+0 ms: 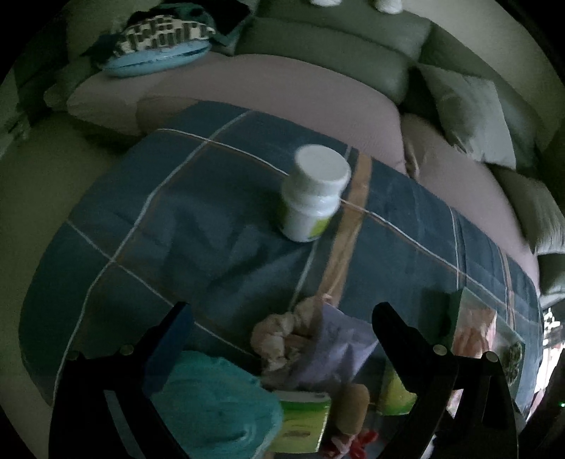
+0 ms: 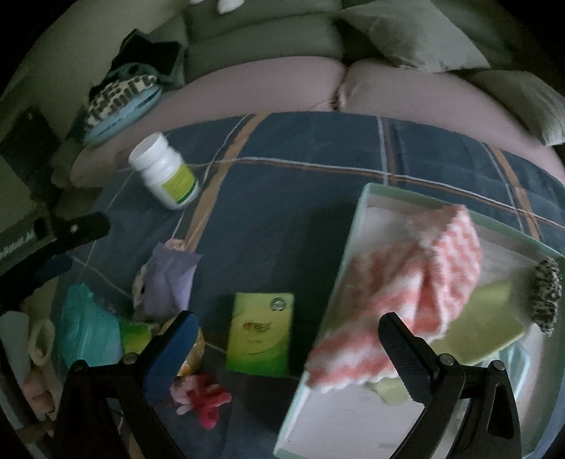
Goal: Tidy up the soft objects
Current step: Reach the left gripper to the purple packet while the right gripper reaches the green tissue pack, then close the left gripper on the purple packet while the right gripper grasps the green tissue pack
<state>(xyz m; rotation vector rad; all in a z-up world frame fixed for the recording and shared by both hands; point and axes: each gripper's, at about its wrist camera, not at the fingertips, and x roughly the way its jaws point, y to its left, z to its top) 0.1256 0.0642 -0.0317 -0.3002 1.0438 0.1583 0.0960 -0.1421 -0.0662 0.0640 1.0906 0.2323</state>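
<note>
Soft things lie scattered on a dark blue checked blanket (image 2: 317, 169) spread before a sofa (image 2: 268, 31). On the blanket's right side sits a shallow pale box (image 2: 339, 268), and a pink-and-white knitted cloth (image 2: 416, 282) lies draped inside it, one end hanging over the near left wall. A yellow-green pad (image 2: 491, 317) lies in the box under the cloth, and a speckled black-and-white ball (image 2: 547, 293) sits at its right rim.

The right gripper (image 2: 286, 339) hangs above the box's near left edge with its jaws spread wide and nothing between them. The left gripper (image 1: 282, 314) is likewise parted and empty, above the blanket's near left side.

Near the left gripper lie a teal cloth (image 1: 215, 399), a lilac cloth (image 1: 335, 346) and a beige crumpled lump (image 1: 279, 335) touching the lilac one. A green carton (image 2: 261, 332) lies flat just left of the box, apart from it. A small pink and red toy (image 2: 201, 399) lies at the near edge. A white bottle (image 1: 314, 194) stands upright toward the blanket's far left, well apart from the rest. A patterned cushion (image 1: 159, 46) rests on the sofa's left end.
</note>
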